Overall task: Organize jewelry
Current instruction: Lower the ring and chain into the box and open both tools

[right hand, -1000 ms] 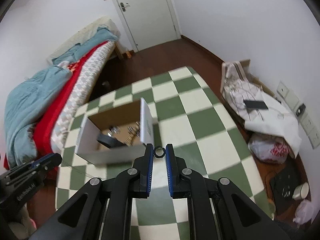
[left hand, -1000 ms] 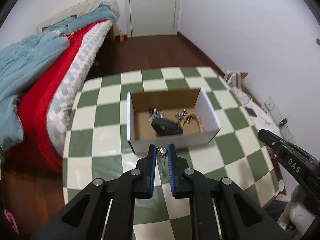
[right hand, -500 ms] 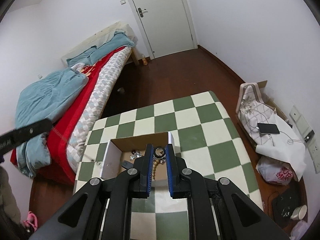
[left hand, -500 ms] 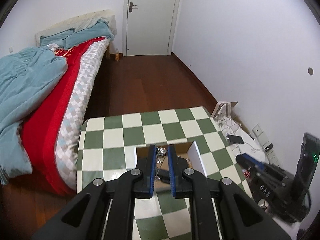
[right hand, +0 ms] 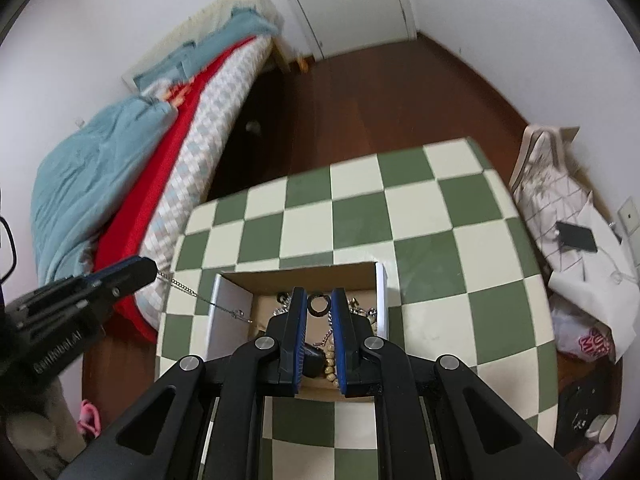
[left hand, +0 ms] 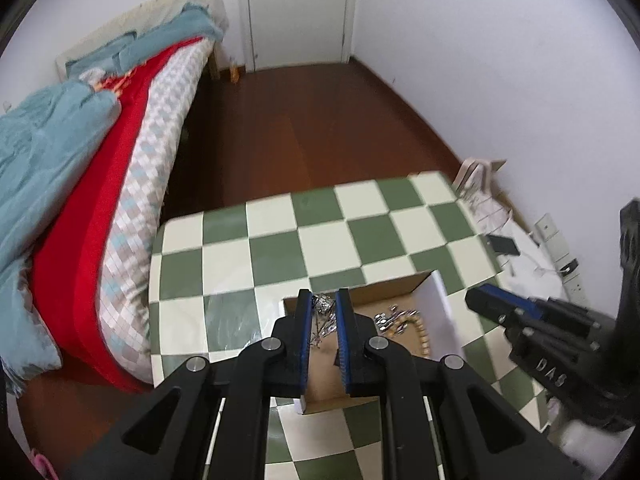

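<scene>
Two grippers hang above one open cardboard box (right hand: 298, 278) on the checkered counter (right hand: 360, 208), and each carries a piece of jewelry.

The right gripper (right hand: 318, 307) has its jaws pressed on a small dark ring (right hand: 318, 306), pinched at the very tips. The box's floor lies directly beneath and just ahead of those tips, with beads (right hand: 330, 356) and other pieces already on it.

The left gripper (left hand: 323, 314) has its jaws closed on a silver chain (right hand: 200, 298). In the right wrist view the chain runs from the left tips, out past the box's left wall, slanting down over that wall with its free end inside the box. In the left wrist view the chain (left hand: 322, 318) shows as a glinting bunch between the tips, with the box (left hand: 434, 304) below and to the right of the jaws.

Judging by this, the ring is the better placed of the two: letting go would likely drop it straight in. The chain's long axis crosses the wall, so its held end looks to need carrying rightward over the opening first, or it may drape across the edge.
</scene>
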Demonstrator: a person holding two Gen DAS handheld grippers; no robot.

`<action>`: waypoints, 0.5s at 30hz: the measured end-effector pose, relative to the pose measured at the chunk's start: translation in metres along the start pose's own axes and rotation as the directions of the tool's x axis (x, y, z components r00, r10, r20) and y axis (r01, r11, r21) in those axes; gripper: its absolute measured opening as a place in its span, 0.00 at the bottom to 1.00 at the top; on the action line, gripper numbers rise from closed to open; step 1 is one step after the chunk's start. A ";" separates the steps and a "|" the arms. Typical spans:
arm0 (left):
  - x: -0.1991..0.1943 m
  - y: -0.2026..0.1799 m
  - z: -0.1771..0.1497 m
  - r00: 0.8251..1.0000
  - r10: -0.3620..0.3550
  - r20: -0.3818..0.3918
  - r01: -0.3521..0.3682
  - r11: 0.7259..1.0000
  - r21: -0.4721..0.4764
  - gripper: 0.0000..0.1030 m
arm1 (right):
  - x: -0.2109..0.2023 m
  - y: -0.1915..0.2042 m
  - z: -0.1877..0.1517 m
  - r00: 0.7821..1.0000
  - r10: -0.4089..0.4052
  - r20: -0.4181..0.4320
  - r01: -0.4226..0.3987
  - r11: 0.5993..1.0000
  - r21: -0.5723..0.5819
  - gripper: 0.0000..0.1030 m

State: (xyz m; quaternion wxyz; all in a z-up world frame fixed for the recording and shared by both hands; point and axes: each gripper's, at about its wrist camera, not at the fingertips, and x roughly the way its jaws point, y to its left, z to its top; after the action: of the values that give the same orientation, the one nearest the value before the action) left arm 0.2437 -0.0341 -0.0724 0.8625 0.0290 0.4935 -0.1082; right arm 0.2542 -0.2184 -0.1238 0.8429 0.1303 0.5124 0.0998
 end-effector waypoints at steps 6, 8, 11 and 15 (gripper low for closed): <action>0.044 0.016 -0.006 0.994 0.002 -0.108 -0.006 0.999 -0.042 0.09 | 0.043 -0.012 0.008 0.993 -0.040 -0.107 0.041 0.999 0.009 0.13; 0.054 0.019 -0.006 0.991 0.001 -0.135 -0.009 0.998 -0.057 0.09 | 0.054 -0.016 0.011 0.990 -0.048 -0.130 0.050 0.999 0.011 0.13; 0.060 0.023 -0.005 0.990 0.015 -0.142 -0.026 0.997 -0.075 0.13 | 0.062 -0.019 0.016 0.988 -0.056 -0.143 0.059 0.998 0.018 0.13; 0.060 0.025 -0.003 0.991 0.048 -0.126 -0.058 0.995 -0.078 0.34 | 0.063 -0.019 0.022 0.989 -0.060 -0.136 0.065 0.998 0.027 0.20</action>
State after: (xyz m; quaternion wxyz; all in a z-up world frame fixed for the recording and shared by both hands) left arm 0.2758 -0.0189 -0.1271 0.8333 0.0137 0.5490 -0.0630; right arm 0.3028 -0.2201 -0.1736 0.8067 0.1203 0.5738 0.0740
